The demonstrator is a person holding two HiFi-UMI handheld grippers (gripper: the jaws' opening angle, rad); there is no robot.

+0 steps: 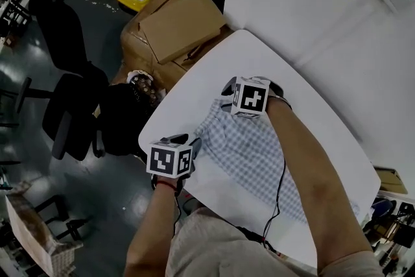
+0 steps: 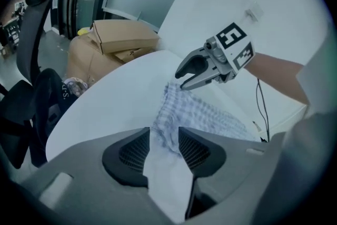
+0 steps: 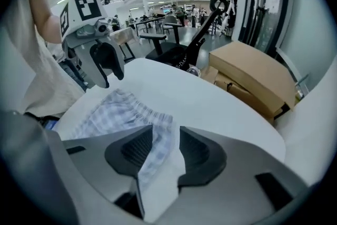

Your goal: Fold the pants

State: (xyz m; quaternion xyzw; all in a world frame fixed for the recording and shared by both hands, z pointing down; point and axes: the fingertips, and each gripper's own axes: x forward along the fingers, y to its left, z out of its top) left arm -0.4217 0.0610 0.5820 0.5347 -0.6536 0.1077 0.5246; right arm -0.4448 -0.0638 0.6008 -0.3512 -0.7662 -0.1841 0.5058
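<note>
White rounded desk (image 1: 185, 107), dim workshop, brown cardboard boxes (image 1: 178, 29) past its far edge. On it lay blue-and-white checked cloth pants (image 1: 259, 156), flat, with the long axis running from the gathered end by my jaws back toward the near right corner, under my right forearm. Left gripper (image 2: 164, 133): jaws narrow, checked fabric filling the gap and touching both pads, so I read it as pinching the nearer corner of that end. Right gripper (image 3: 166, 131): jaws also narrow with a strip of the hem between them, which looked pinched, at the farther corner. Both hands sat at the same short end, one per corner, neither closer to the leg end. Likely next: carry this end along the long axis onto the legs, keeping the corners level.
</note>
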